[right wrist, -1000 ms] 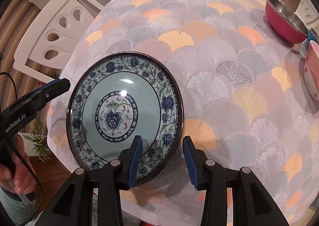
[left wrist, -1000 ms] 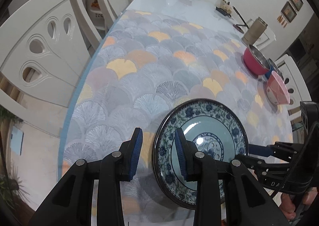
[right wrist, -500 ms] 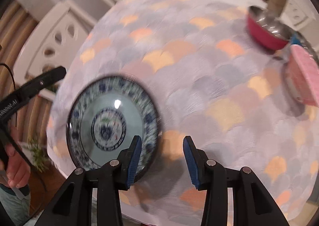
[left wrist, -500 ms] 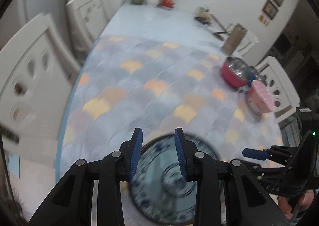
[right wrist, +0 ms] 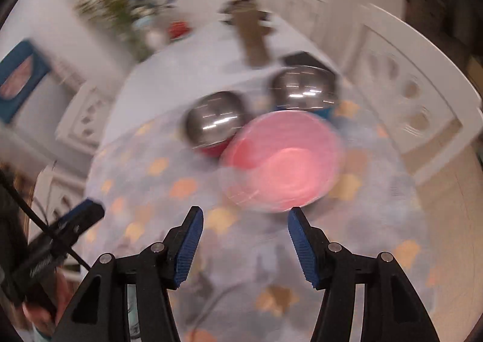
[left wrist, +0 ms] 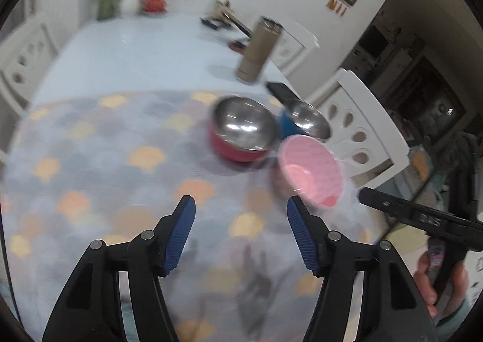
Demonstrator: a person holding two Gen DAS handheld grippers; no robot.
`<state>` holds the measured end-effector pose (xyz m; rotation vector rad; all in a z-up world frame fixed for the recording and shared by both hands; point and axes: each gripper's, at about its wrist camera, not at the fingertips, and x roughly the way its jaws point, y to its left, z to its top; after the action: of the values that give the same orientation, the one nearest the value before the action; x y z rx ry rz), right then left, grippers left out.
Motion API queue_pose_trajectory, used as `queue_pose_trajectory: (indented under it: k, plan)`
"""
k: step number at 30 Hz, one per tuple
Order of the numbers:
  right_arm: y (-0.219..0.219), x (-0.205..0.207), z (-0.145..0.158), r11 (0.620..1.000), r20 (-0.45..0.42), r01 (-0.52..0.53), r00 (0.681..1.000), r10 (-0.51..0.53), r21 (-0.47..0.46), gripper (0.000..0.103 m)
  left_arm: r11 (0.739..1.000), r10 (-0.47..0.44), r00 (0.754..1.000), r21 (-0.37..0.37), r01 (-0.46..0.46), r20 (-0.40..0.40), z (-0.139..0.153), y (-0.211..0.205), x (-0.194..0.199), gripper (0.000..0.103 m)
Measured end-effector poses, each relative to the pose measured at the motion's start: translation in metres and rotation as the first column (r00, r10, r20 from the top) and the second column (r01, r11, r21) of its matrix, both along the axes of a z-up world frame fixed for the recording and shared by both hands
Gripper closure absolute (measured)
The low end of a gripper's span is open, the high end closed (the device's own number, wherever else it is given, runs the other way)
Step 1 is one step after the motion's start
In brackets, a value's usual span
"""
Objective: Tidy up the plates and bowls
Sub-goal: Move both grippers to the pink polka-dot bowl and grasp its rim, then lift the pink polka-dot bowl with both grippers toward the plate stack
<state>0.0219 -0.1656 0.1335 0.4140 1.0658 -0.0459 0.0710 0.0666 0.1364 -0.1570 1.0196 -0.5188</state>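
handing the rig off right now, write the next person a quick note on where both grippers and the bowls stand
Left gripper: opening, nothing between its fingers, above the patterned cloth.
Right gripper: opening too, empty, pointed at the pink bowl.
Bowls: pink bowl nearest, by the table's right edge; red steel-lined bowl just behind it; blue steel-lined bowl beside that, next to the white chair. All three sit separately, frames blurred.
Done: no plate is in view now, so its placement cannot be confirmed.
Left: probably gather and nest the three bowls, starting with the pink one.

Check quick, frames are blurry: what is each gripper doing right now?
Left gripper: jaws opening, nothing between them.
Right gripper: jaws opening, nothing between them.
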Motion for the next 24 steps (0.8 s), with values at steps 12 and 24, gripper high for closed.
queue_pose_trajectory:
  k: [12,24]
  plan:
    - [-0.09,0.064,-0.075,0.995,-0.148,-0.091,0.984,0.096,0.042,0.047,0.997,0.081,0.985,0.014,-0.08,-0.155,-0.056,-0.093,0.034,0.052]
    - [-0.087,0.095,-0.119,0.954,-0.16,-0.295,0.941,0.298,0.041,0.075,0.987,0.162,0.965,0.017,-0.162,-0.207,-0.085,-0.112,0.048,0.087]
